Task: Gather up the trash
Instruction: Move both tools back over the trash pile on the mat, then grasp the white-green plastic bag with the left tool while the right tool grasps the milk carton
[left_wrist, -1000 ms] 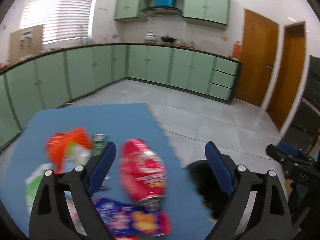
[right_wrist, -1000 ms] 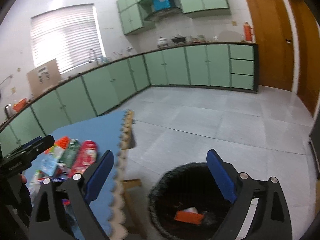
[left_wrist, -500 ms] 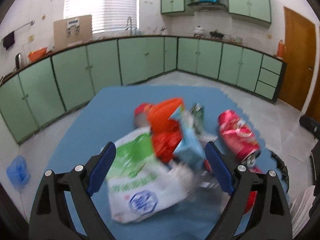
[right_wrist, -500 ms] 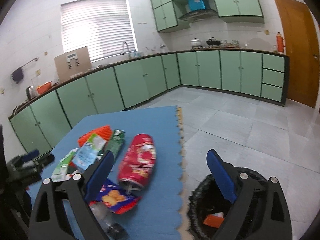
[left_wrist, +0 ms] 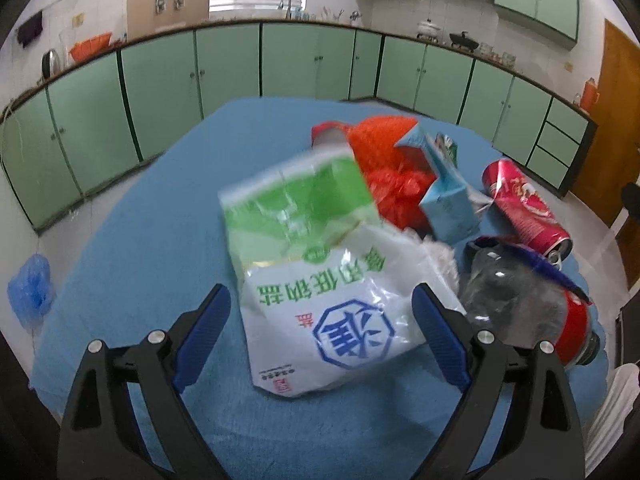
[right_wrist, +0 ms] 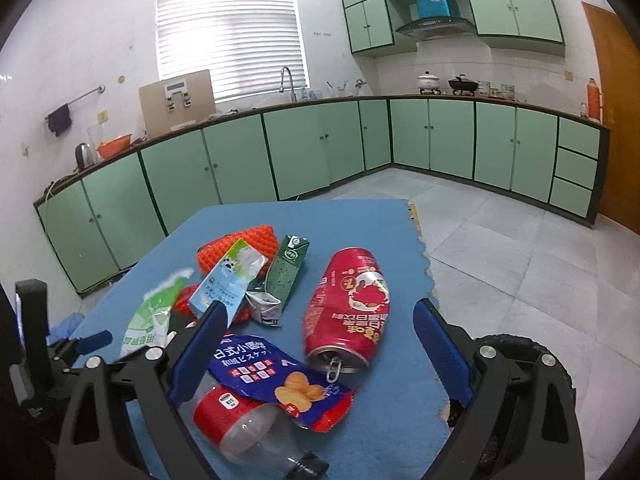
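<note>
- The room is a kitchen with green cupboards [right_wrist: 304,148] far ahead of both claws, a window with blinds, and a grey tile floor [right_wrist: 520,248].
- The worktop [left_wrist: 132,216] is covered in a soft blue mat. It looks grippy, so trash should not slide much on it.
- The black bin [right_wrist: 516,356] sits on the floor, low and just right of the right claw [right_wrist: 320,344].
- The white and green bag [left_wrist: 320,280] lies right in front of the left claw [left_wrist: 322,330], between its fingers. It looks thin, light and floppy. A pinch on its near edge would likely hold best.
- The red can [right_wrist: 348,312] lies on its side just ahead of the right claw. It looks light, smooth and easy to dent, and it may roll. A grip across its round middle seems best.
- The blue snack bag [right_wrist: 276,376] and clear bottle [right_wrist: 248,428] lie low between the right claw's fingers.
- The small cartons [right_wrist: 256,284] and the orange net [left_wrist: 384,148] sit farther ahead.
- Both claws are spread wide and hold nothing.
</note>
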`<state>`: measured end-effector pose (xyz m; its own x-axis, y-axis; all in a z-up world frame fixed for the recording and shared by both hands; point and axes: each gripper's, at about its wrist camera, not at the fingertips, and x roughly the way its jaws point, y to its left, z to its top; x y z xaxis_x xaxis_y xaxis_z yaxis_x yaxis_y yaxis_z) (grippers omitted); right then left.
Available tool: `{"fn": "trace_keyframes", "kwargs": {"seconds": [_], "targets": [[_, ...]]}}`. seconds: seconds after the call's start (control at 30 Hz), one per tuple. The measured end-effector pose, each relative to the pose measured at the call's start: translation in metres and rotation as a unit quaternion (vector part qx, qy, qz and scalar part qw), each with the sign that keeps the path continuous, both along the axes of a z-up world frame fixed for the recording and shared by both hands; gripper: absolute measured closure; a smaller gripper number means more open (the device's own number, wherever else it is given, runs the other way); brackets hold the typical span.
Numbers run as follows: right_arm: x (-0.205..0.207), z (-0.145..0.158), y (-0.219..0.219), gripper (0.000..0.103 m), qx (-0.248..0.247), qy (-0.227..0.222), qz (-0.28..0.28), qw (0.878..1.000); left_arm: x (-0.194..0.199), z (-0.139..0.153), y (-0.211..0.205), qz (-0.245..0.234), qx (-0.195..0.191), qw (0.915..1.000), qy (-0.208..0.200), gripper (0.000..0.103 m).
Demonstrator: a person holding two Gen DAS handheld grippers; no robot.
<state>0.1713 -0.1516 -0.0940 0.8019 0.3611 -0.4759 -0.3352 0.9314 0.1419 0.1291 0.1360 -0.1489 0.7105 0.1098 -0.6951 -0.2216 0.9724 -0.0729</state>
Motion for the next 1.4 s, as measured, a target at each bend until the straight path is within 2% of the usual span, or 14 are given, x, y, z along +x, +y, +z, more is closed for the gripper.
{"fn": "trace_keyframes", "kwargs": {"seconds": [0.27,0.4,0.43,0.57,0.63,0.7,0.73,0.83,1.07,1.13,1.4], "targets": [[0.000,0.003,0.015,0.011,-0.019,-0.005,0.012,1.000,0.001,-0.014,0.025,0.018,-0.045,0.9987,0.015,0.009],[0.001,0.005,0.021,0.011,-0.026,-0.009,0.017,0.999,0.000,-0.022,0.035,0.018,-0.090,0.9956,0.017,0.011],[0.001,0.006,0.022,0.011,-0.028,-0.010,0.018,0.999,0.000,-0.022,0.034,0.016,-0.092,0.9955,0.016,0.023],[0.001,0.007,0.026,0.011,-0.031,-0.012,0.021,0.999,0.000,-0.016,0.031,0.017,-0.093,0.9955,0.009,0.054],[0.002,0.008,0.027,0.011,-0.031,-0.013,0.023,0.999,-0.001,-0.014,0.033,0.023,-0.091,0.9956,0.004,0.076],[0.002,0.009,0.030,0.011,-0.032,-0.014,0.025,0.999,-0.002,-0.011,0.035,0.028,-0.089,0.9956,-0.001,0.089],[0.003,0.009,0.031,0.011,-0.032,-0.013,0.026,0.999,-0.003,-0.009,0.035,0.029,-0.089,0.9956,-0.005,0.092],[0.005,0.011,0.036,0.011,-0.029,-0.013,0.031,0.999,-0.006,0.002,0.035,0.031,-0.086,0.9956,-0.021,0.097],[0.016,0.019,0.064,0.014,-0.015,-0.020,0.043,0.999,-0.017,0.039,0.046,0.054,-0.079,0.9923,-0.079,0.098],[0.019,0.017,0.075,0.015,-0.012,-0.020,0.043,0.999,-0.016,0.047,0.049,0.063,-0.062,0.9919,-0.091,0.098],[0.036,-0.006,0.120,0.023,-0.028,0.012,0.022,0.999,-0.006,0.044,0.062,0.075,-0.048,0.9926,-0.082,0.098]]}}
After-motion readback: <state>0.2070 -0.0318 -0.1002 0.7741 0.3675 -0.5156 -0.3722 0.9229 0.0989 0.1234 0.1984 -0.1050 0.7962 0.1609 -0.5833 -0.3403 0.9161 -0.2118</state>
